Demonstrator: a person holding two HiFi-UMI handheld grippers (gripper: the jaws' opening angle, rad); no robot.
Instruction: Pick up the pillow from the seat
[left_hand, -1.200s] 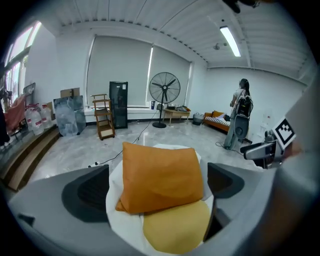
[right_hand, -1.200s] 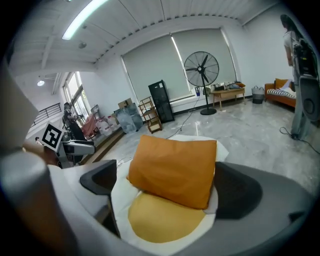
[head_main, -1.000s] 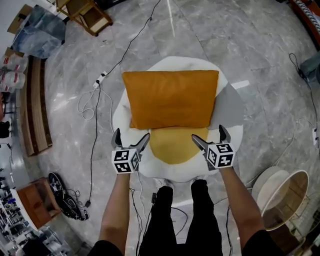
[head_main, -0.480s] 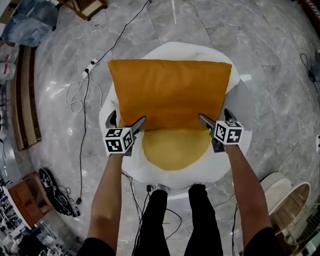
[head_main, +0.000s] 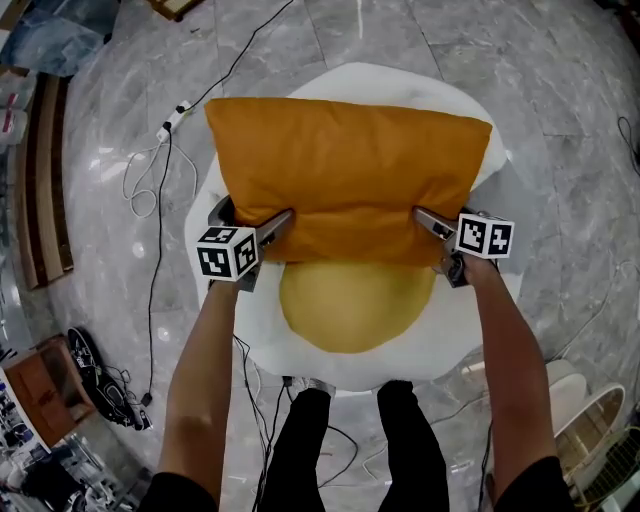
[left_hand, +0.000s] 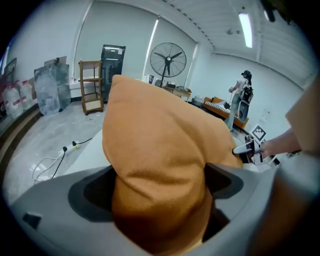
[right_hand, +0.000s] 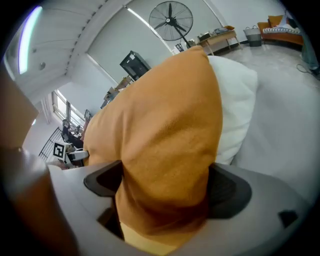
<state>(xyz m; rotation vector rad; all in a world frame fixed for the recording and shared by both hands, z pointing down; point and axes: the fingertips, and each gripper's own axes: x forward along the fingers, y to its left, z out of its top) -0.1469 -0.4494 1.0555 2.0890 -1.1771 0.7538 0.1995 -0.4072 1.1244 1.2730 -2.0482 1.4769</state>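
From the head view we have the pillow (head_main: 345, 175) on the seat (head_main: 455, 330), grasp under way; left gripper view: left gripper (left_hand: 160, 187) pinches its edge; right gripper view: right gripper (right_hand: 167, 187) is closing on it, so next the 2 should lift together.

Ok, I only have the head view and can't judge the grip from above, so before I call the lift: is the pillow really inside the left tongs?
Observer: Yes. In the left gripper view the pillow fills the gap of the left tongs, and both jaws press into its fabric.
Operator: And the right side?
Observer: The right tongs are closing, with the pillow's other end between the jaws and touching both.
Operator: Is anyone standing close?
Observer: No. The left gripper view shows one person, well across the room.
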